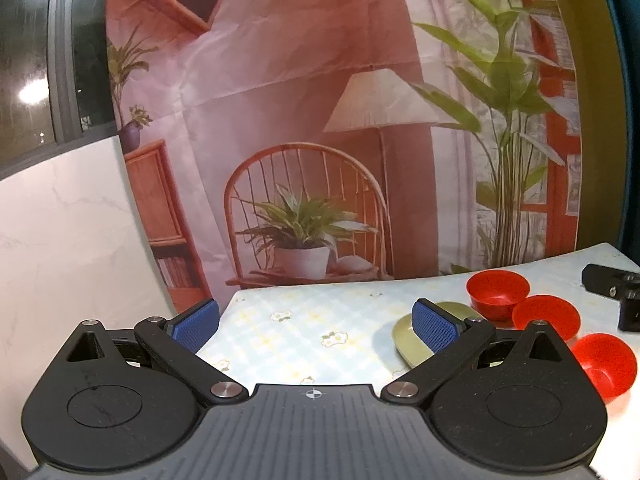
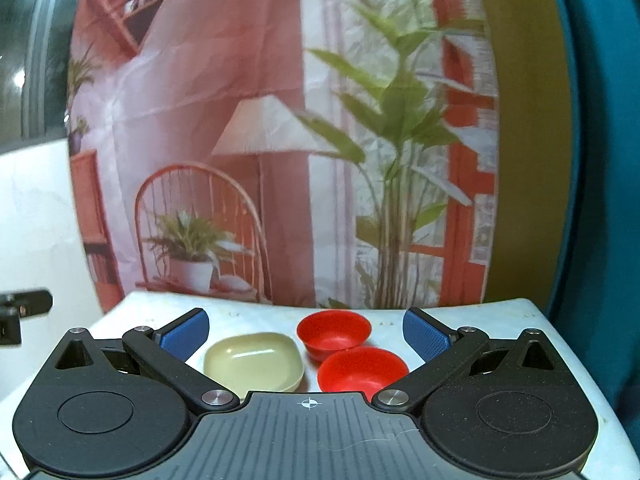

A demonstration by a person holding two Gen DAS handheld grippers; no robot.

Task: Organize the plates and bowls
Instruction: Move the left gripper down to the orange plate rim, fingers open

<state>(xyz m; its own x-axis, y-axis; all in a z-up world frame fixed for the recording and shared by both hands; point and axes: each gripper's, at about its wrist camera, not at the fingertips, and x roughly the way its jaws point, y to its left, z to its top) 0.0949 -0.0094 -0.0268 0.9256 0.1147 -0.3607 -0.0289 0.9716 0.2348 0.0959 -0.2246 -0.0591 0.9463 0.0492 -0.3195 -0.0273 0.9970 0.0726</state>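
Left wrist view: left claw wide apart, blue pads gripping nothing, held over the near left corner of the worktop with its pale flower cloth. Green plate just behind the right pad, partly hidden by it. Three red bowls to the right of that pad in a slanting row: far bowl, middle bowl touching it, near bowl a little apart. Black piece of the other tool farther right, at the worktop edge. Big printed curtain with a chair, a lamp and plants hanging straight ahead past the worktop.

Right wrist view: right claw also wide apart, empty. Pale yellow-green plate between the pads, closer to the left one. Two red bowls beside it, closer to the right pad: far bowl and near bowl touching each other. Same curtain ahead, a bit blurry.
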